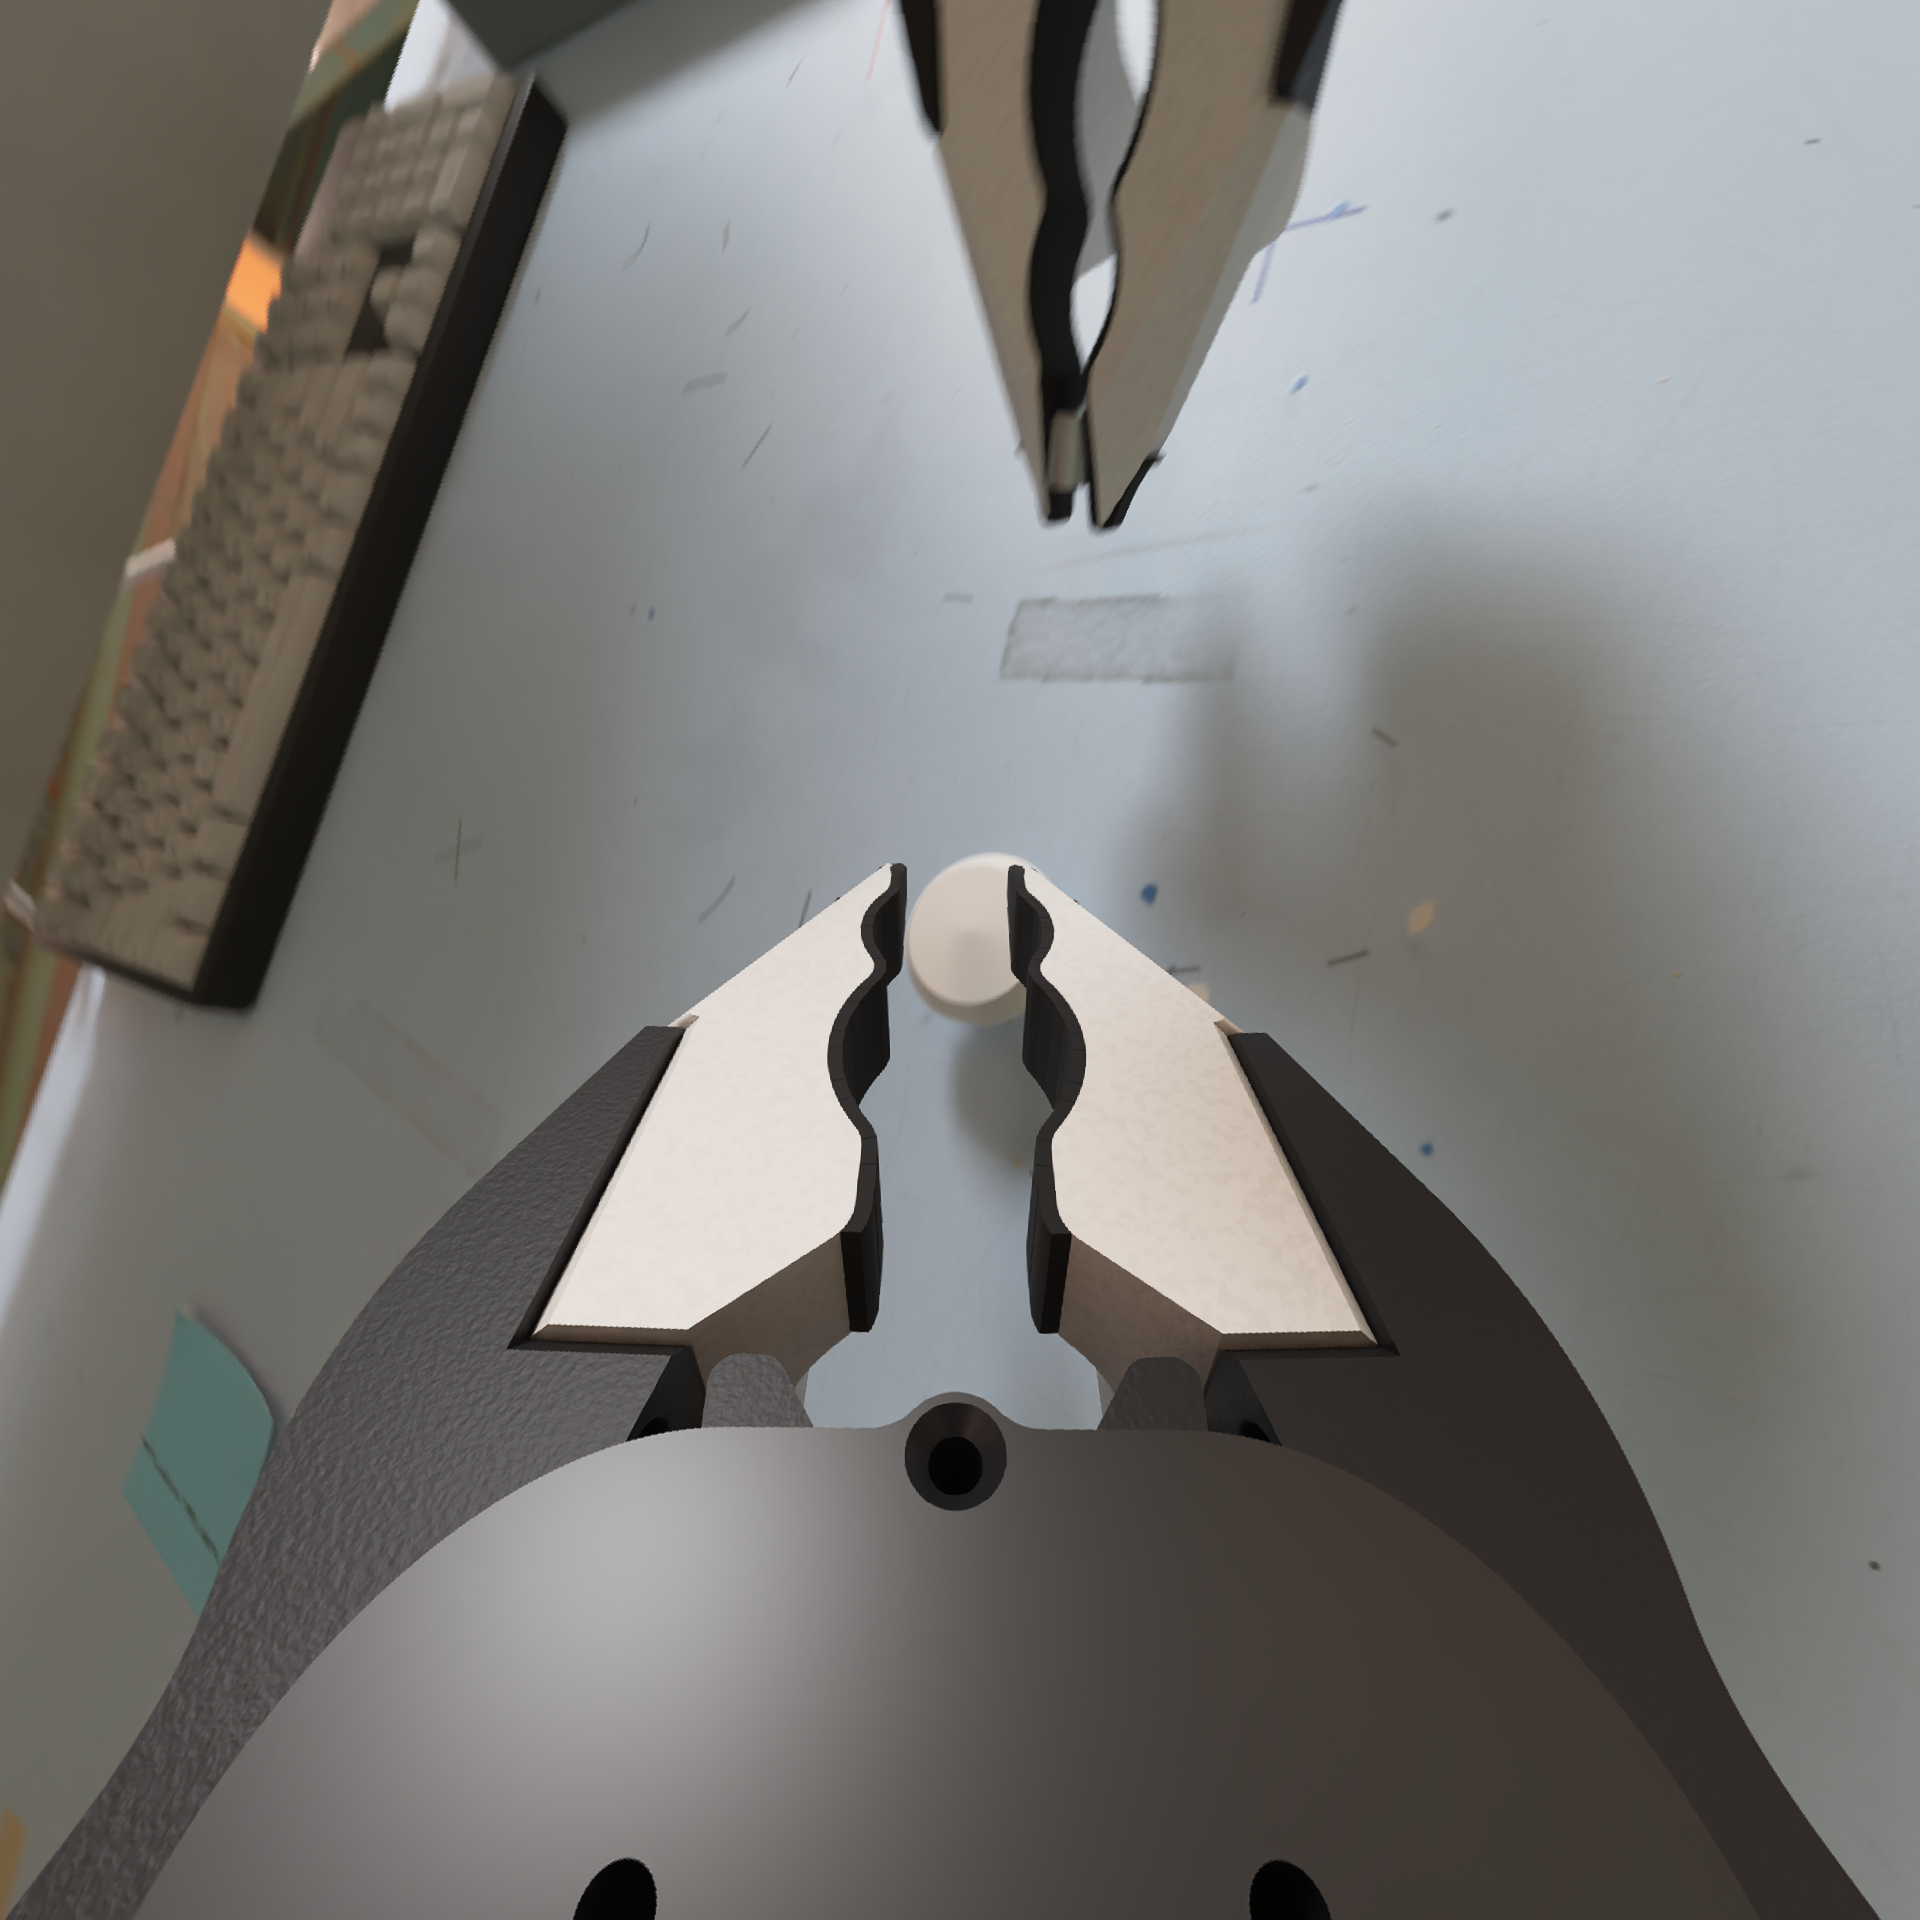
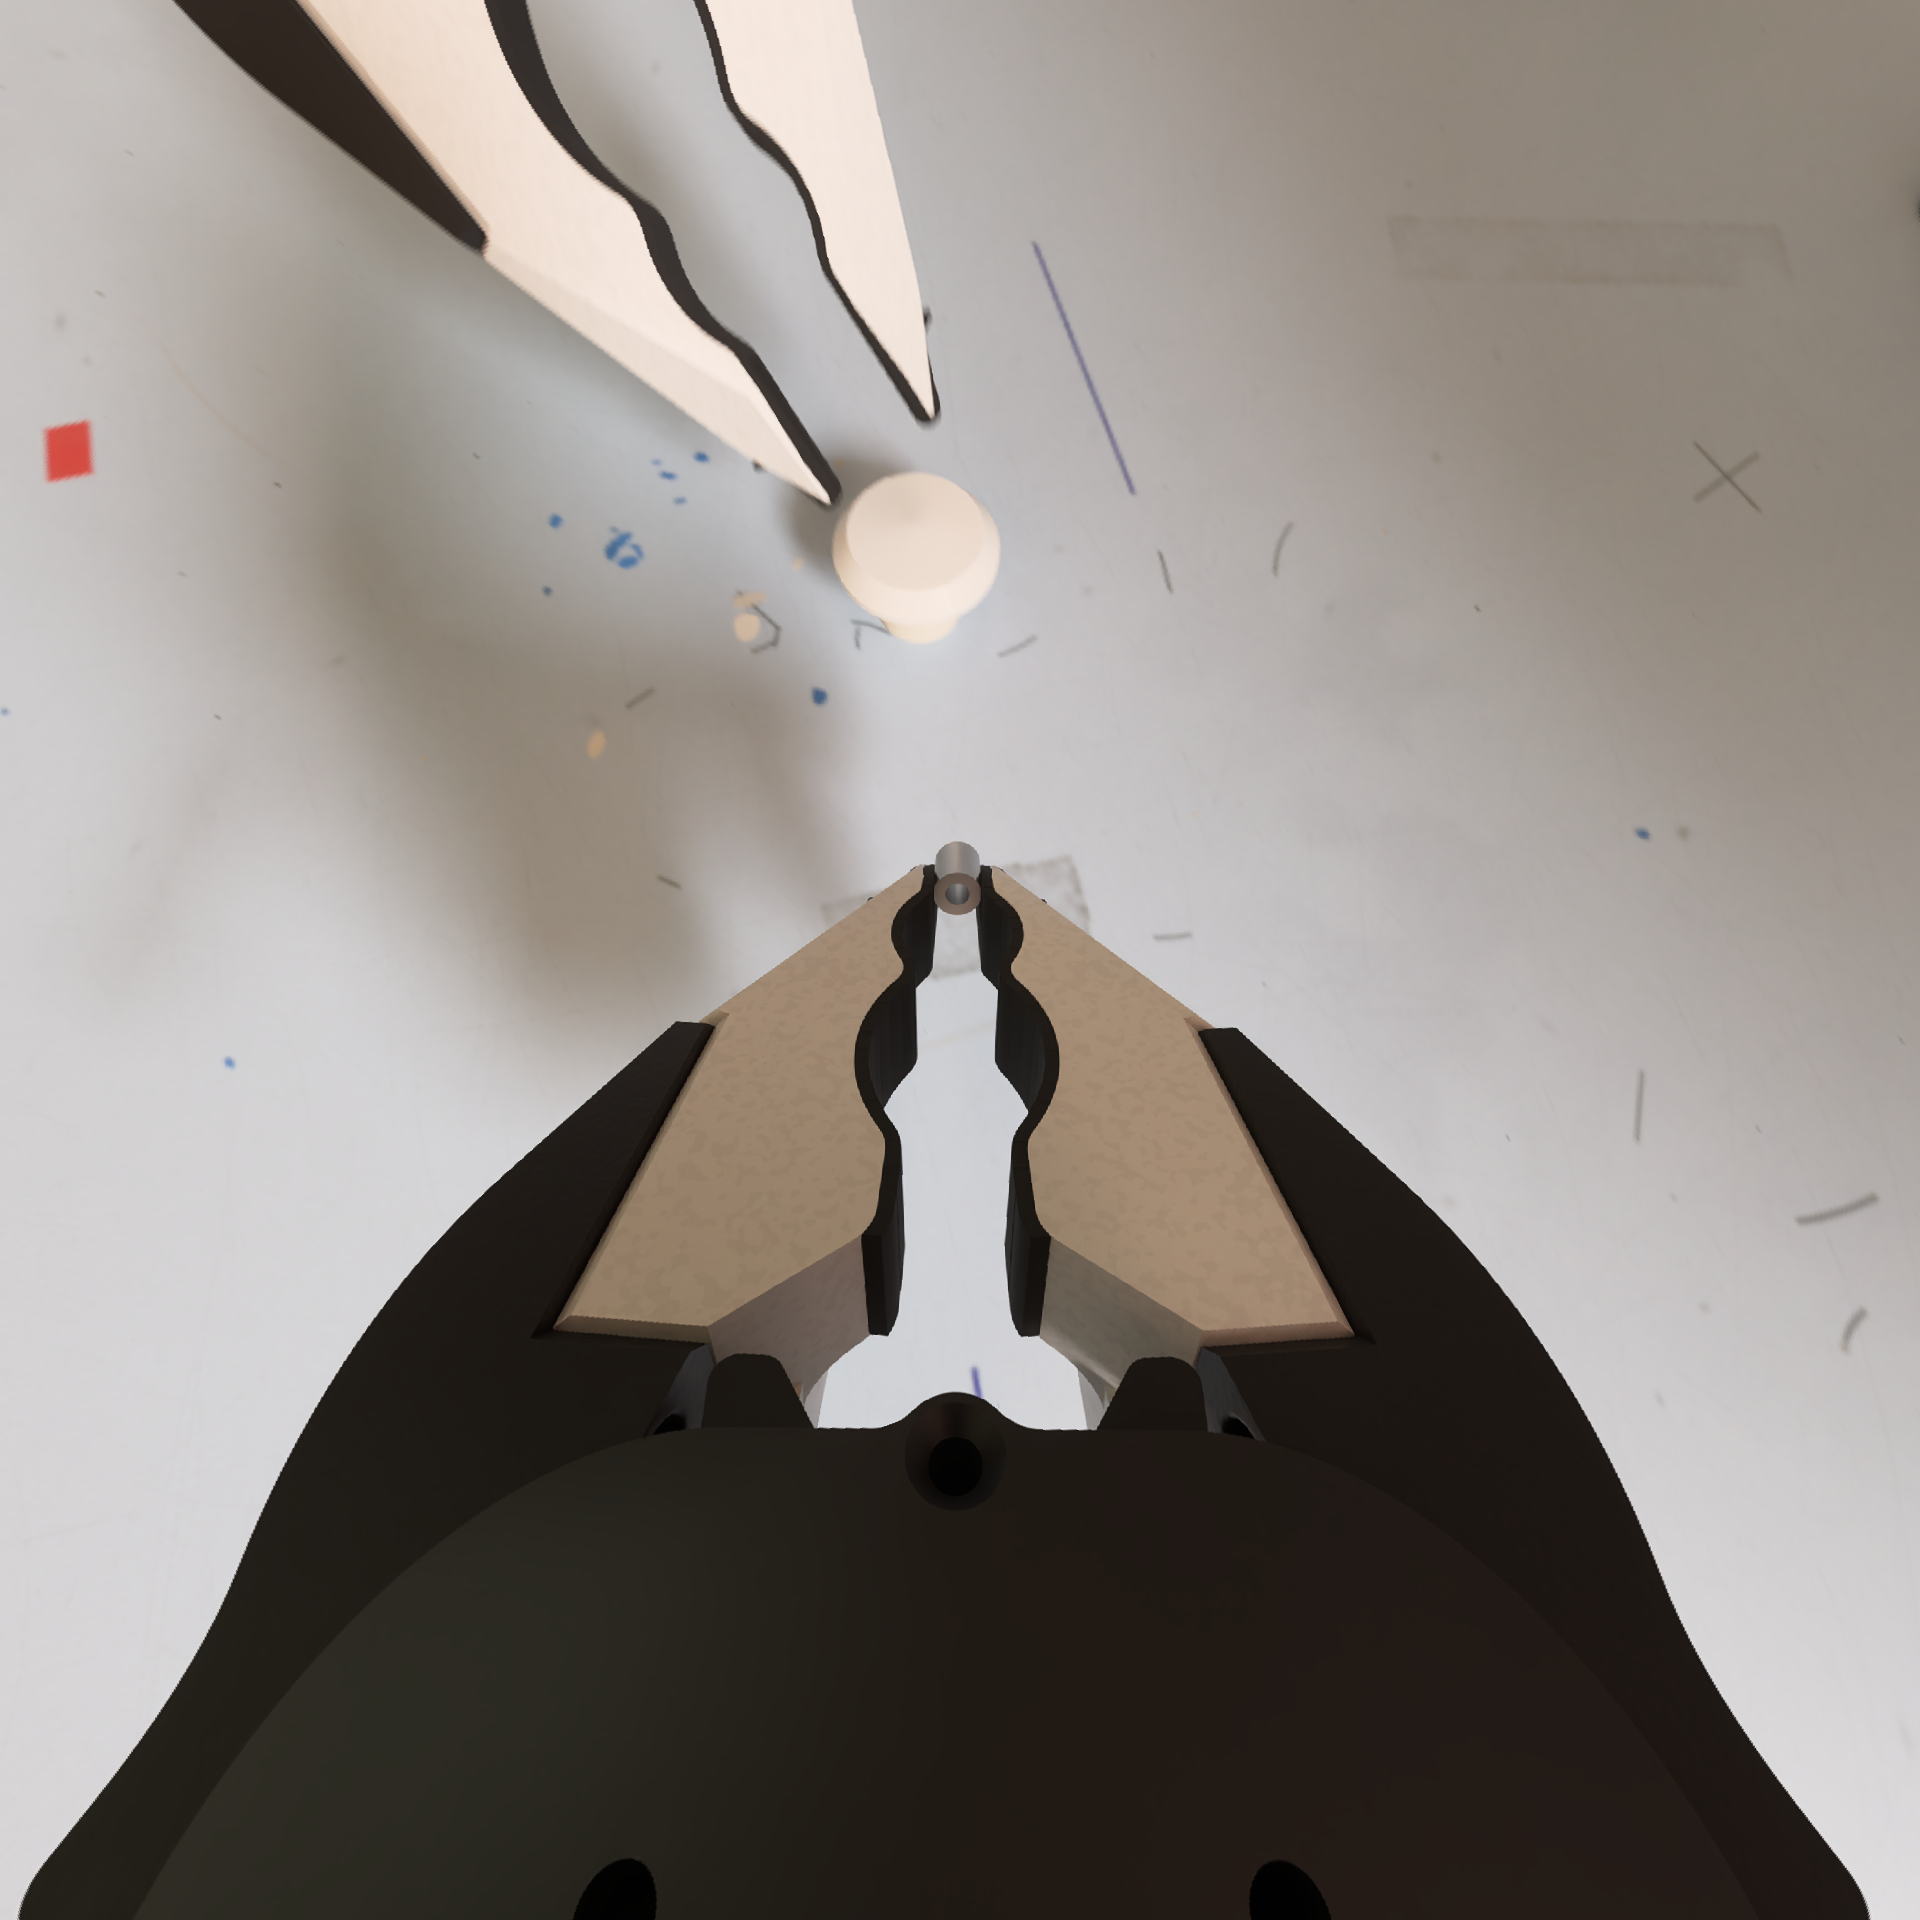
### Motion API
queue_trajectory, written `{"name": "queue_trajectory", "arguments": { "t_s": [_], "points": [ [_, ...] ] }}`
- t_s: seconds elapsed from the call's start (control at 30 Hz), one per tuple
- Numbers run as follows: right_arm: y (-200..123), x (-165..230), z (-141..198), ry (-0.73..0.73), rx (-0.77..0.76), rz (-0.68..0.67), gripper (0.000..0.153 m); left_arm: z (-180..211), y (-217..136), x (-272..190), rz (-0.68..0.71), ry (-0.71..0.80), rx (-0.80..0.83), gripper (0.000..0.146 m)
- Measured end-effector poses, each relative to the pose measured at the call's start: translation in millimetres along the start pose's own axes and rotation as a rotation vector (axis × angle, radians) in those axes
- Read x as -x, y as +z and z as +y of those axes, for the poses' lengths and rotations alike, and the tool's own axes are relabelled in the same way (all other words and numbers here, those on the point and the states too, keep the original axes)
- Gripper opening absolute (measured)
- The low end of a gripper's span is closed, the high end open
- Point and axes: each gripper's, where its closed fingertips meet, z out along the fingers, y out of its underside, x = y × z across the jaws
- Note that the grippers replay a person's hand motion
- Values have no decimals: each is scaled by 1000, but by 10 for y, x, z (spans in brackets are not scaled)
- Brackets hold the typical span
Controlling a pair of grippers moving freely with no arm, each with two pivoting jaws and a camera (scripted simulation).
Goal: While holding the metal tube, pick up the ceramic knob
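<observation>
The ceramic knob (image 1: 961, 951) is cream-white and stands on the white table (image 1: 1558, 935). In the left wrist view it shows in the gap between my left gripper's (image 1: 956, 878) open fingertips, not gripped. In the right wrist view the knob (image 2: 914, 556) sits just below the left gripper's (image 2: 878, 449) tips, one tip close to its edge. My right gripper (image 2: 956, 883) is shut on the small grey metal tube (image 2: 956, 888) at its tips, held above the table short of the knob. The right gripper (image 1: 1086, 509) and the tube (image 1: 1062, 452) also show at the top of the left wrist view.
A black-framed keyboard (image 1: 260, 540) lies at the left of the table. A teal paper (image 1: 197, 1455) lies near the left edge. A grey tape patch (image 1: 1117, 639) is between the two grippers. A red square mark (image 2: 69, 451) and paint specks dot the table.
</observation>
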Motion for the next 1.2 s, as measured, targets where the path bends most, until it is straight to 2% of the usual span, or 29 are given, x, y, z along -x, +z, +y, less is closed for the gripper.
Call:
{"name": "queue_trajectory", "arguments": {
  "t_s": [0.07,0.13,0.2,0.4,0.53,0.67,0.83,0.93,1.07,1.2],
  "points": [
    [-36,-56,70,10,15,20,7,101,-24,32,-10,-76,21,25],
    [-78,-106,129,23,23,35,7,207,16,35,17,-140,56,45],
    [-114,-132,179,38,22,40,7,270,87,25,47,-140,69,64],
    [-132,-76,288,59,34,27,7,344,304,-19,261,-216,50,85],
    [-140,-50,289,62,29,27,7,372,342,-76,308,-218,47,75],
    [-133,-49,318,66,37,23,7,341,348,-123,316,-208,35,44],
    [-153,-58,282,40,24,44,7,244,321,-61,228,-241,-10,44],
    [-196,-82,226,18,-4,72,7,-72,148,90,274,-527,-205,44],
    [-293,-104,10,3,-92,109,7,-570,-172,319,497,-1049,-540,44],
    [-393,-75,-267,13,-165,127,7,-823,-399,429,734,-1408,-801,44]
  ]
}}
